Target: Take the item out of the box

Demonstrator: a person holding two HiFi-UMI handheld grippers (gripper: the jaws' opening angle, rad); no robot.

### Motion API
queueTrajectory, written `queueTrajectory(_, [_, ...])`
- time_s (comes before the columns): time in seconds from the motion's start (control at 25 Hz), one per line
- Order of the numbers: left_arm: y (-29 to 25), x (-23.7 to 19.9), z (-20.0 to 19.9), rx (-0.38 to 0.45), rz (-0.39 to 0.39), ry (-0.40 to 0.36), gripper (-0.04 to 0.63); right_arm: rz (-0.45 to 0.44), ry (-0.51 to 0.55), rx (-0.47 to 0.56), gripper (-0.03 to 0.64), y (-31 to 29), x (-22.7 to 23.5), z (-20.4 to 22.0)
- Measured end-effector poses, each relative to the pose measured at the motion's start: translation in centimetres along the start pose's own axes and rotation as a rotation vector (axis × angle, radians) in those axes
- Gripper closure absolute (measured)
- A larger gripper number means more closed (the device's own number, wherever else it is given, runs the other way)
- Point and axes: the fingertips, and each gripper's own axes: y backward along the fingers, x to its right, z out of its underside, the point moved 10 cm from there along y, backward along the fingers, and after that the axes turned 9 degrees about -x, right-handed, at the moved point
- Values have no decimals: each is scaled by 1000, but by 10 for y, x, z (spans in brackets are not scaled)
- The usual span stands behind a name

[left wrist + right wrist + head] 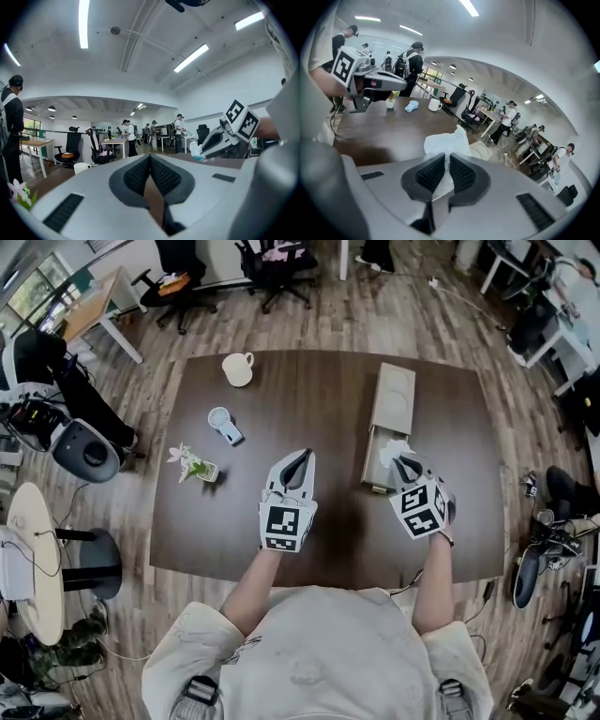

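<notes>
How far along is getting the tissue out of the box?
Gripping looks done: the right hand-held gripper is shut on the white tissue. In hand: the tissue stands up over the box. Left: lifting it clear; I can't tell if it is free yet.

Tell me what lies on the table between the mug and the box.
Nothing. In the head view the table is bare wood between the mug and the box.
</notes>
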Motion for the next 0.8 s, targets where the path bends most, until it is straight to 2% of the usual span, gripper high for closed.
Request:
queueTrajectory(0.52, [16,-17,-50,141,-15,-19,594,145,-166,276,584,78,14,-21])
queueTrajectory(0.8, [21,-18,-63,170,-28,-41,594,239,-282,425,584,103,28,-11])
